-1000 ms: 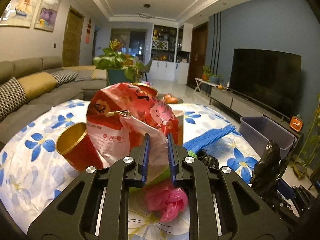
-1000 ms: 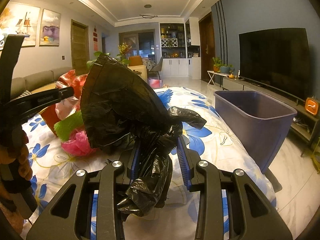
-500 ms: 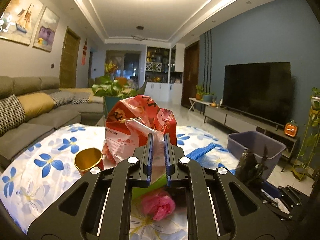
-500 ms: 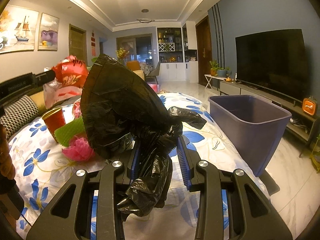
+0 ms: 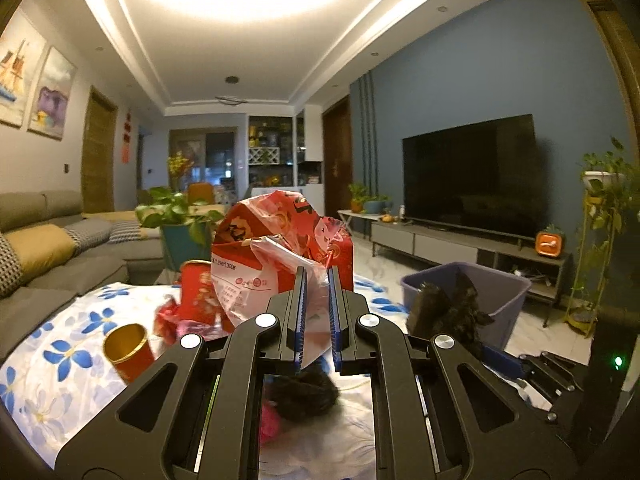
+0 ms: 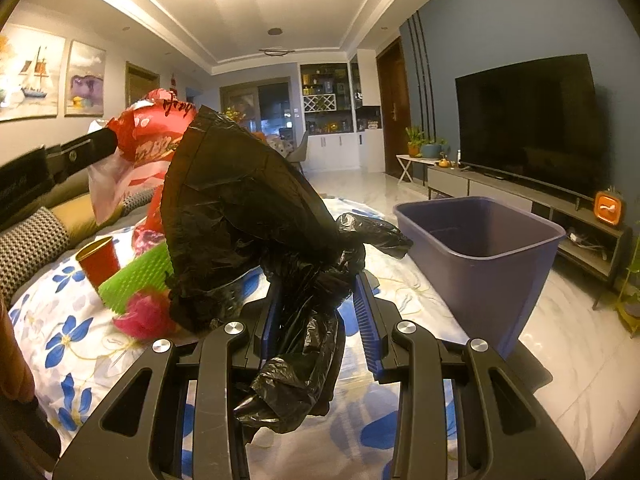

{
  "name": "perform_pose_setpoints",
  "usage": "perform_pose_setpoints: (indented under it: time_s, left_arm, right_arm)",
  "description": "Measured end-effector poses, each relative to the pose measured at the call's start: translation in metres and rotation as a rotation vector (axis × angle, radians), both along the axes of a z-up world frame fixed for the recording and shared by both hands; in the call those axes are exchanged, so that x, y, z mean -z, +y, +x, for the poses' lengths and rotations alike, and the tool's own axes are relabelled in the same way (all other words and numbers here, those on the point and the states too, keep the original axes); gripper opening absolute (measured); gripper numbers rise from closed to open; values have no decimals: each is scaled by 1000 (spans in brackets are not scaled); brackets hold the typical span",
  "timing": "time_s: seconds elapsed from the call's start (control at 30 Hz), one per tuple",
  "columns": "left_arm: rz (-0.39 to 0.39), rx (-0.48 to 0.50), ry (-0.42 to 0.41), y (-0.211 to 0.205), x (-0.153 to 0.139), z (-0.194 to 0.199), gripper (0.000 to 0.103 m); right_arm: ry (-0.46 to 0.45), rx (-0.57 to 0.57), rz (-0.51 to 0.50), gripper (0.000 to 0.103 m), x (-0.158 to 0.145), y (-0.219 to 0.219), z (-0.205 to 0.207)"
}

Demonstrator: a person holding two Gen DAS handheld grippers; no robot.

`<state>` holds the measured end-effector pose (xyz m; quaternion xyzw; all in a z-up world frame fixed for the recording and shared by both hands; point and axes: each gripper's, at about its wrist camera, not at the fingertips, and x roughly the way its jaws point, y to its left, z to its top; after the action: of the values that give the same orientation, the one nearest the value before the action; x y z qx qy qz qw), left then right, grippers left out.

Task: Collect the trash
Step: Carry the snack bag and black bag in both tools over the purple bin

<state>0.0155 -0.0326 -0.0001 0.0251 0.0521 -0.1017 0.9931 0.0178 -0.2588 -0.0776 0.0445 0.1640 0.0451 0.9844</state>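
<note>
Trash in my two grippers is now up off the floral tablecloth [image 6: 48,344]: my left gripper [image 5: 316,316] has its jaws nearly closed on the white tail of a red printed snack bag [image 5: 280,248], and my right gripper [image 6: 316,316] is clamped, jaws part way in, around the bunched neck of a black plastic bag [image 6: 240,216]. Compared with a second ago, the snack bag has risen clear of the table; it hung low over the pile then, and now it rides high against the room behind, with the red-and-gold paper cup [image 5: 128,346] well below it. The black bag has hardly shifted in my right grip. The purple bin [image 6: 484,256] stands just beyond the table edge to my right, open and, from what I can see of its inside, with nothing in it. I judge the lift is done for both pieces and the carry to the bin comes next. Left behind on the cloth are the cup, a green ridged strip [image 6: 136,276], a crumpled pink wrapper [image 6: 146,316] and a red carton [image 5: 196,292], so more rounds remain. Both bags are limp and light; the thin tail in my left jaws could slip if I swing fast
</note>
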Motion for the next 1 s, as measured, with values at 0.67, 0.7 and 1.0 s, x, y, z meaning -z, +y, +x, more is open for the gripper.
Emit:
perform_pose_setpoints:
  time_s: [0.67, 0.7, 1.0]
  left_arm:
    - [-7, 209, 11, -72, -11, 56, 10]
    - [-13, 217, 15, -77, -11, 60, 10]
    - [-32, 283, 29, -129, -6, 108, 10]
  right_arm:
    - [-104, 226, -44, 36, -24, -46, 10]
    - [-108, 240, -49, 36, -25, -49, 13]
    - [-142, 315, -64, 36, -36, -89, 45]
